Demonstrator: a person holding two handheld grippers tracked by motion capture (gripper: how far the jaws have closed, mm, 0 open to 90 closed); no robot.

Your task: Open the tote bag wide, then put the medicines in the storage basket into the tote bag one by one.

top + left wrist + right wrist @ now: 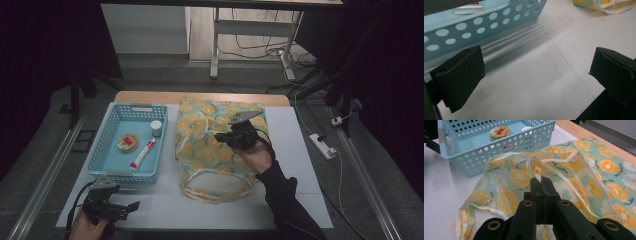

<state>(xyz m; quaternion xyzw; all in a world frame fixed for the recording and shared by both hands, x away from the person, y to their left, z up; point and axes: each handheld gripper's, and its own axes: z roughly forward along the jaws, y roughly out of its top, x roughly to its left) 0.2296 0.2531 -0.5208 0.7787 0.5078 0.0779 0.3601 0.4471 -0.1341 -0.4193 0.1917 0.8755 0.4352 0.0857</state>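
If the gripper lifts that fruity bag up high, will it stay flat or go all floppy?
Probably floppy: the fruit-print bag is thin cloth that already tents into folds where the right gripper pinches it. It looks light and flat, likely empty. Its loose handle loops would probably dangle.

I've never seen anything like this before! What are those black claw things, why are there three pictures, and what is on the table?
A person holds a hand tool called a gripper in each hand. One picture looks down from above; the other two come from small cameras riding on each gripper. On the white table sits a light blue basket holding a round tin, a tube and a small white jar. Beside it lies a fruit-print cloth bag. The right gripper is shut, pinching the bag's edge. The left gripper is open, holding nothing.
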